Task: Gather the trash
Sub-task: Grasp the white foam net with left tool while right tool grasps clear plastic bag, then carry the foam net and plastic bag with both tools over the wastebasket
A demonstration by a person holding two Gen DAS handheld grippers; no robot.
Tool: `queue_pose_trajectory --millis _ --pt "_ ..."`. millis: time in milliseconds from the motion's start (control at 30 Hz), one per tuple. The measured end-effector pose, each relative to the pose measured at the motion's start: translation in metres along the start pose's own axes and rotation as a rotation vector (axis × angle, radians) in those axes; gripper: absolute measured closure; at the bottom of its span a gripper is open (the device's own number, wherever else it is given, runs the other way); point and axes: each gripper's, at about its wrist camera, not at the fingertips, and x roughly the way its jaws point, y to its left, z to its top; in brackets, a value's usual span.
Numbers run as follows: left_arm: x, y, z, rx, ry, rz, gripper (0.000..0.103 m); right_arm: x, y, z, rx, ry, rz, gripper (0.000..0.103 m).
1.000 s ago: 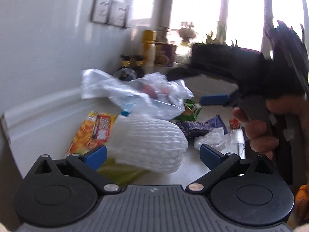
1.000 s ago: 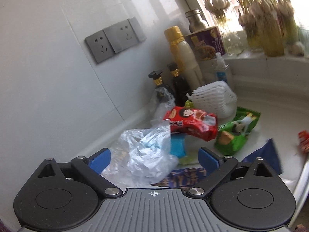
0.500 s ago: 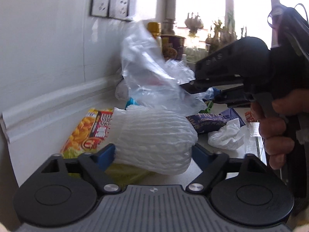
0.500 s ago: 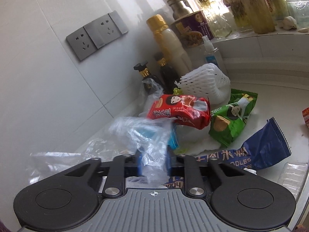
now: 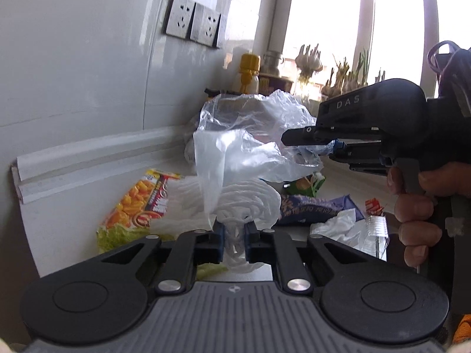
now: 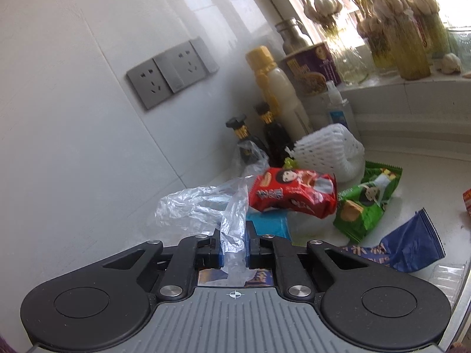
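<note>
Both tools just clamped: left tool (image 5: pixel 234 242) foam net (image 5: pixel 235 203), right tool (image 6: pixel 233 247) plastic bag (image 6: pixel 206 206).

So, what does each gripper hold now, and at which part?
Left gripper: white foam fruit net, pinched at its near end. Right gripper: clear plastic bag, by a bunched edge.

A white glossy wall (image 6: pixel 73 117) runs along the counter's back edge, with 2 grey socket plates (image 6: pixel 172 73) set side by side on it. A white moulded strip (image 5: pixel 88 158) edges the wall's foot where it meets the pale counter (image 6: pixel 426 176). At the counter's far end a tiled sill (image 6: pixel 412 88) sits under a bright window (image 5: pixel 323 14) with pale upright frames; daylight floods in and washes out the glass. Sprouting garlic in jars (image 6: pixel 409 44) lines the sill.
</note>
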Motion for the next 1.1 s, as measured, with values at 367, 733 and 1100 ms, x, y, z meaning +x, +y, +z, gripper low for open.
queue_pose_trajectory --millis 367,733,1100 --pt "-0.031 0.012 0.008 -0.053 -0.062 0.029 0.094 -0.020 -0.002 0.012 0.041 -0.091 0.002 0.094" --pt "-0.083 0.043 0.005 -0.133 -0.134 0.094 0.095 -0.029 0.019 0.009 0.029 -0.076 0.090 0.094" --pt "-0.138 0.107 -0.031 -0.264 -0.105 0.289 0.095 -0.008 0.100 -0.030 -0.093 0.084 0.247 0.094"
